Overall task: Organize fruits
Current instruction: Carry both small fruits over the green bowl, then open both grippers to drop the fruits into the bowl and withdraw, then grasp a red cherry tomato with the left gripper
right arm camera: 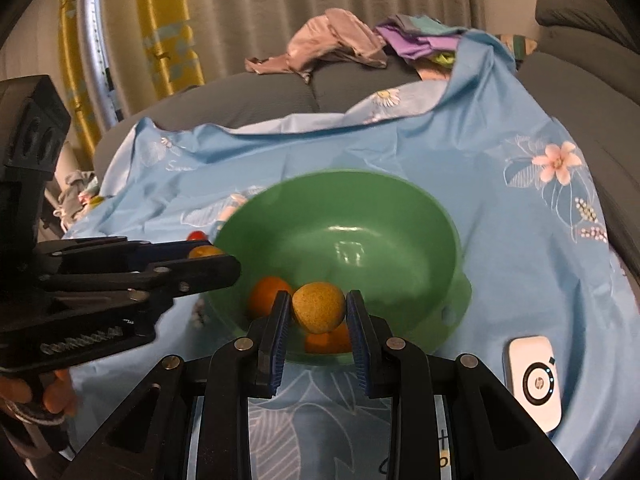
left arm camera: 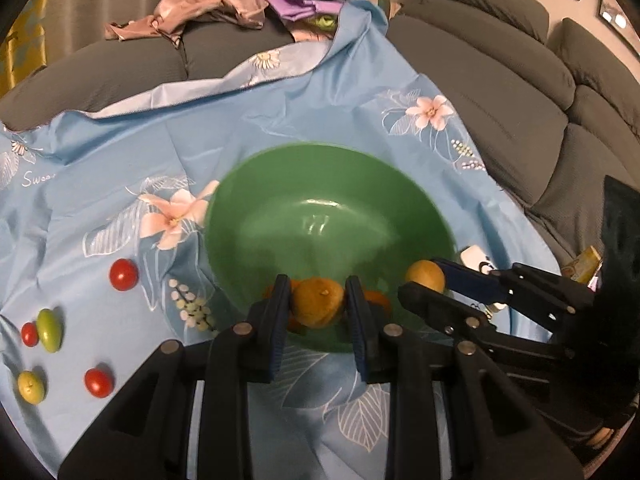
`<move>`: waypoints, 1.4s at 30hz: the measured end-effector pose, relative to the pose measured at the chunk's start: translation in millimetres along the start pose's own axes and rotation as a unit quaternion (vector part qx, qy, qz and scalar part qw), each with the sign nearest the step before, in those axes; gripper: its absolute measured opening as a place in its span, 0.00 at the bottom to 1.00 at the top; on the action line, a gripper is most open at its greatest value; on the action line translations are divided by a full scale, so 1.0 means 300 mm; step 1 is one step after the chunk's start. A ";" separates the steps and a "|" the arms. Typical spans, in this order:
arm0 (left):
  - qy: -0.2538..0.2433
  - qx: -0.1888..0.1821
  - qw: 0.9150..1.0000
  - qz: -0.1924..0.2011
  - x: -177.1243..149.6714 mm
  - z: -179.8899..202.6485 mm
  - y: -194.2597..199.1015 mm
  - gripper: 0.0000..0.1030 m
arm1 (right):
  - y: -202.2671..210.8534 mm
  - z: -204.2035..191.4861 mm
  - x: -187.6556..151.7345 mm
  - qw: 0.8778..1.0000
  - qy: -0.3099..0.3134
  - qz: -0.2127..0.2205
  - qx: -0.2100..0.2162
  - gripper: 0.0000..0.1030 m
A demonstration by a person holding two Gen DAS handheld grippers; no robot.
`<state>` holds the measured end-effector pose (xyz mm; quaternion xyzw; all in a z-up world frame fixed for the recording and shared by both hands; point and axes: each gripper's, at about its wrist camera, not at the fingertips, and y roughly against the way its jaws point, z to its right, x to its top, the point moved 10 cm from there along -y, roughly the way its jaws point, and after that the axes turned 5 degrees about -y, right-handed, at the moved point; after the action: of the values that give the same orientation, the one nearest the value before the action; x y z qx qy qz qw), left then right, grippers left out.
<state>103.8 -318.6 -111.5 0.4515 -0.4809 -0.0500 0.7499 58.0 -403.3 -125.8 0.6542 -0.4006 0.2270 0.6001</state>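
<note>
A green bowl [left arm camera: 332, 208] [right arm camera: 360, 236] sits on a blue flowered cloth [left arm camera: 120, 152]. My left gripper [left arm camera: 318, 304] is shut on a yellow-orange fruit [left arm camera: 318, 302] over the bowl's near rim; it also shows in the right wrist view [right arm camera: 208, 258]. My right gripper [right arm camera: 318, 308] is shut on a round speckled yellow fruit [right arm camera: 318, 306] over the bowl; it shows in the left wrist view [left arm camera: 426, 280], with its fruit [left arm camera: 426, 274]. Two oranges [right arm camera: 266, 294] lie in the bowl. Red tomatoes [left arm camera: 123, 275] and green fruits [left arm camera: 49, 330] lie on the cloth at the left.
A white HP device [right arm camera: 534, 380] lies on the cloth right of the bowl. A grey sofa [left arm camera: 500, 92] surrounds the cloth. Crumpled clothes [left arm camera: 208, 4] lie at the back. A yellow package [left arm camera: 582, 266] sits at the right edge.
</note>
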 end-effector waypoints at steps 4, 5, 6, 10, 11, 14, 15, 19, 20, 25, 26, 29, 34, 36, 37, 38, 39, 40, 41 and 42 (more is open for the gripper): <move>-0.002 0.008 1.000 -0.011 -0.011 -0.009 -0.036 0.27 | -0.022 0.009 -0.014 1.000 -0.003 -0.010 -0.001 0.29; -0.003 0.009 1.000 -0.014 -0.014 -0.011 -0.041 0.27 | -0.026 0.009 -0.017 1.000 -0.003 -0.011 -0.001 0.29; -0.004 0.009 1.000 -0.015 -0.016 -0.013 -0.045 0.27 | -0.030 0.010 -0.019 1.000 -0.004 -0.014 -0.002 0.29; -0.002 0.008 1.000 -0.024 -0.028 -0.024 -0.057 0.33 | -0.034 0.009 -0.020 1.000 -0.005 -0.017 -0.004 0.29; 0.001 0.010 1.000 -0.023 -0.028 -0.029 -0.050 0.41 | -0.034 0.007 -0.021 1.000 -0.003 -0.019 -0.003 0.29; 0.001 0.022 1.000 -0.007 -0.023 -0.051 -0.003 0.66 | -0.020 0.012 -0.016 1.000 -0.005 -0.015 -0.011 0.30; 0.006 0.020 1.000 -0.001 -0.027 -0.060 0.023 0.74 | -0.012 0.016 -0.014 1.000 -0.009 -0.012 -0.012 0.30; 0.029 0.034 0.999 0.017 -0.080 -0.144 0.150 0.75 | 0.028 0.021 -0.005 1.000 -0.026 -0.001 -0.004 0.30; 0.034 0.038 0.999 0.018 -0.097 -0.164 0.168 0.75 | 0.039 0.020 -0.003 1.000 -0.028 0.001 -0.002 0.30; 0.096 0.086 0.992 0.011 -0.299 -0.351 0.331 0.79 | 0.090 -0.010 -0.006 0.999 -0.028 0.008 0.012 0.34; 0.111 0.097 0.989 0.006 -0.350 -0.389 0.361 0.79 | 0.095 -0.022 -0.010 0.999 -0.028 0.007 0.020 0.35; 0.163 0.141 0.976 -0.013 -0.533 -0.521 0.476 0.79 | 0.102 -0.074 -0.020 0.999 -0.018 0.003 0.038 0.35; 0.231 0.185 0.955 -0.014 -0.725 -0.643 0.645 0.79 | 0.095 -0.197 -0.034 0.997 -0.002 -0.007 0.072 0.35; 0.249 0.191 0.949 -0.007 -0.767 -0.658 0.690 0.79 | 0.084 -0.249 -0.044 0.997 0.008 -0.014 0.082 0.36; 0.253 0.191 0.948 -0.004 -0.778 -0.663 0.700 0.79 | 0.077 -0.280 -0.051 0.996 0.015 -0.018 0.085 0.35; 0.258 0.189 0.948 -0.001 -0.788 -0.661 0.707 0.79 | 0.072 -0.303 -0.060 0.996 0.021 -0.021 0.088 0.35; 0.260 0.187 0.947 0.000 -0.788 -0.659 0.704 0.79 | 0.063 -0.341 -0.072 0.995 0.030 -0.029 0.095 0.35; 0.261 0.182 0.948 0.002 -0.794 -0.650 0.703 0.79 | 0.059 -0.363 -0.082 0.994 0.036 -0.034 0.098 0.35; 0.261 0.179 0.948 0.003 -0.792 -0.648 0.702 0.79 | 0.052 -0.390 -0.095 0.993 0.045 -0.040 0.101 0.35; 0.261 0.174 0.950 0.005 -0.784 -0.643 0.689 0.79 | 0.046 -0.416 -0.111 0.992 0.055 -0.047 0.103 0.36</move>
<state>52.3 44.0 -145.4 0.5699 -0.2720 0.1572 0.7593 50.8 -273.7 -121.2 0.7169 -0.3100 0.2740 0.5611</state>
